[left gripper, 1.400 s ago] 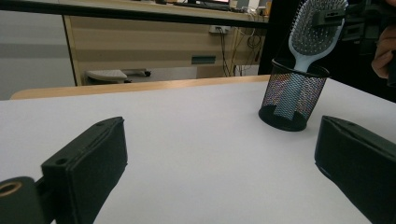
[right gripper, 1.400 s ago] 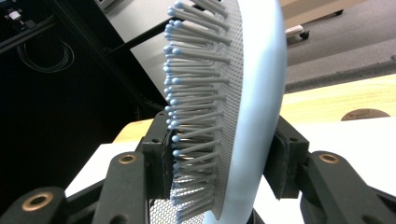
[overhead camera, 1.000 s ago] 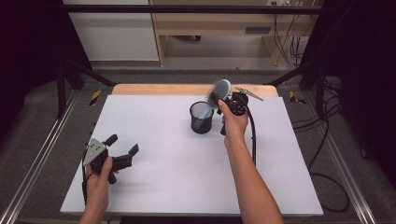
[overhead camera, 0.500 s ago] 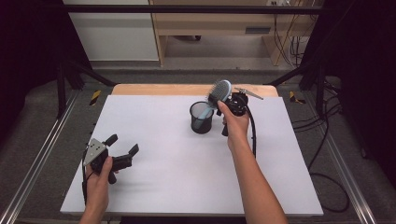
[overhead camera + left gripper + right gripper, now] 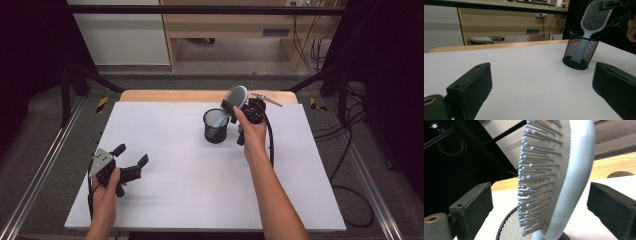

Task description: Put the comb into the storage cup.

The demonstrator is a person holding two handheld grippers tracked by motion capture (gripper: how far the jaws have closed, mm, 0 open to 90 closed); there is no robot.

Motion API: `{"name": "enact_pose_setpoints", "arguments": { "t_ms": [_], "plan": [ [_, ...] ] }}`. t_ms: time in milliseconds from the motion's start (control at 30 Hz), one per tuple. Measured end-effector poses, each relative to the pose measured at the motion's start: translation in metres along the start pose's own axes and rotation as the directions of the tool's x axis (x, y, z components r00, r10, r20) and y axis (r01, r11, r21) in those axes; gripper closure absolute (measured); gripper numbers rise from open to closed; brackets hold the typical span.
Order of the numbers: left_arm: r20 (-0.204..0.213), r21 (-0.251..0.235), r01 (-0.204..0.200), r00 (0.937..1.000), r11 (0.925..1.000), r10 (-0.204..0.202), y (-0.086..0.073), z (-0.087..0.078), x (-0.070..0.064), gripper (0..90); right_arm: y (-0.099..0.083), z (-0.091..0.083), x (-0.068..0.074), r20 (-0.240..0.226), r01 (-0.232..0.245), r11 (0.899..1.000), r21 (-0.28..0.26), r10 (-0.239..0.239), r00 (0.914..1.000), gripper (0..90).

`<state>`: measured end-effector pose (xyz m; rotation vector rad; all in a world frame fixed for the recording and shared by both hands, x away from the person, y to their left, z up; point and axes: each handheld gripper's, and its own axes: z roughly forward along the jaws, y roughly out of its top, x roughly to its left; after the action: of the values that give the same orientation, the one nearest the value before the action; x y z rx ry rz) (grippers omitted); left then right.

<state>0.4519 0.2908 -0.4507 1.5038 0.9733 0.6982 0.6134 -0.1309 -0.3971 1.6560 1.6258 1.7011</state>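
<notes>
A white tabletop (image 5: 200, 190) is seen from above, with a black mesh cup (image 5: 216, 126) standing upright toward its far middle. A pale blue hairbrush (image 5: 235, 98) is set in the cup handle-down, its bristled head rising above the rim and leaning toward the right. In the left gripper view the cup (image 5: 580, 53) is shown on the far right of the tabletop (image 5: 524, 75), and the handle of the hairbrush (image 5: 595, 18) is visible through the mesh, resting inside against the wall. The right claw (image 5: 239, 106) is held at the brush head, just to the right of the cup, by the person's right hand (image 5: 254, 135). In the right gripper view the jaws of the right claw (image 5: 539, 207) are seen spread wide on either side of the brush head (image 5: 554, 175), with a clear gap to each pad, so that the brush is flanked but not pinched; the rim of the cup (image 5: 507, 227) appears directly beneath. The left claw (image 5: 131, 160) is held low over the near left part of the tabletop, well apart from the cup, by the left hand (image 5: 105, 192). Its jaws are likewise spread wide, with nothing between them, as the left gripper view (image 5: 541, 85) shows.
</notes>
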Motion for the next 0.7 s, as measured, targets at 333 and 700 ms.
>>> {"name": "enact_pose_setpoints", "arguments": {
  "t_ms": [333, 700],
  "plan": [
    [0.0, 0.001, 0.0, 1.0, 1.0, 0.0, -0.0001, 0.0001, 0.0, 2.8, 0.0004, -0.0012, -0.0003, 0.009, 0.018, 1.0, -0.005, -0.018, 0.9998, 4.7],
    [-0.001, 0.001, 0.001, 1.0, 1.0, -0.001, -0.0001, -0.0001, 0.0001, 2.8, 0.0005, -0.0038, 0.0023, 0.002, 0.061, 0.998, -0.004, -0.061, 0.9981, 4.4]
  ]
}}
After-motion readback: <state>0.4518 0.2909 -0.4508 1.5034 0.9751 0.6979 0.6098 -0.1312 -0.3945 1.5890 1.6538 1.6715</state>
